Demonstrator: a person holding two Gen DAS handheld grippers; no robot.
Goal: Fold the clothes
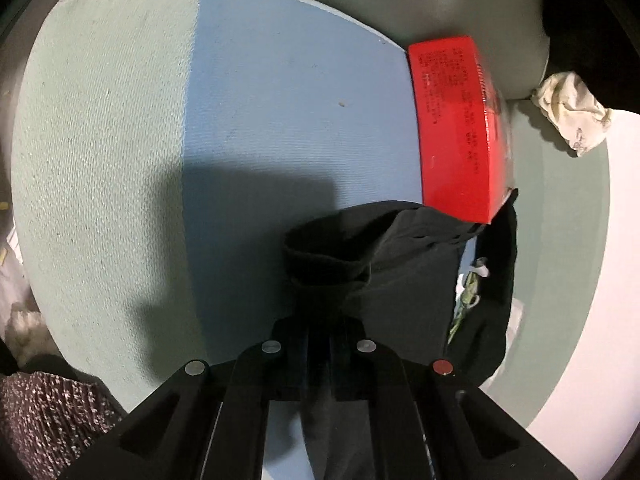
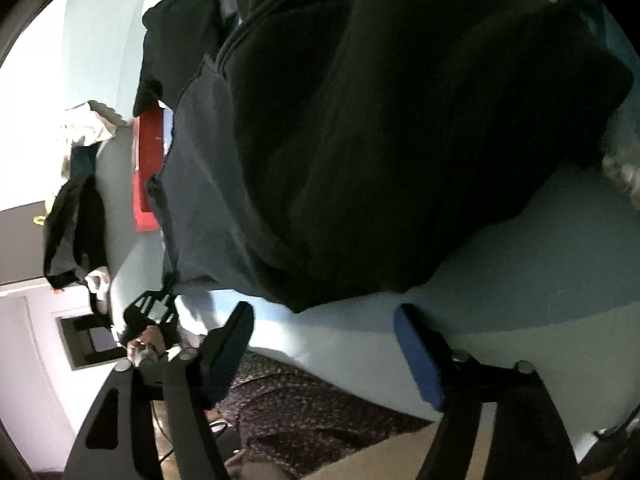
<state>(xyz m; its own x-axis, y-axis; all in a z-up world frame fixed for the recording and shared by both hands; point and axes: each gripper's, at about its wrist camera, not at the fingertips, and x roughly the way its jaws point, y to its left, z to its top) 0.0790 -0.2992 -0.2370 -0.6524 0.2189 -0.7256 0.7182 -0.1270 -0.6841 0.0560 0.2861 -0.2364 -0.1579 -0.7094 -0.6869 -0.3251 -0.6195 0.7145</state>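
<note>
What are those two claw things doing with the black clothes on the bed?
A person is folding clothes with a grabber in each hand. The left gripper has its fingers pinched shut on a cuff of the dark garment, which lies on the blue and green bed cover beside a red box. The right gripper is open, just short of the garment's edge, holding nothing.

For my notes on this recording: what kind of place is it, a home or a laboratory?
Probably a room in a home. Dark clothes lie on a soft padded surface, perhaps a bed or sofa, more clothes hang by the wall, and a red box sits on the cushion.
</note>
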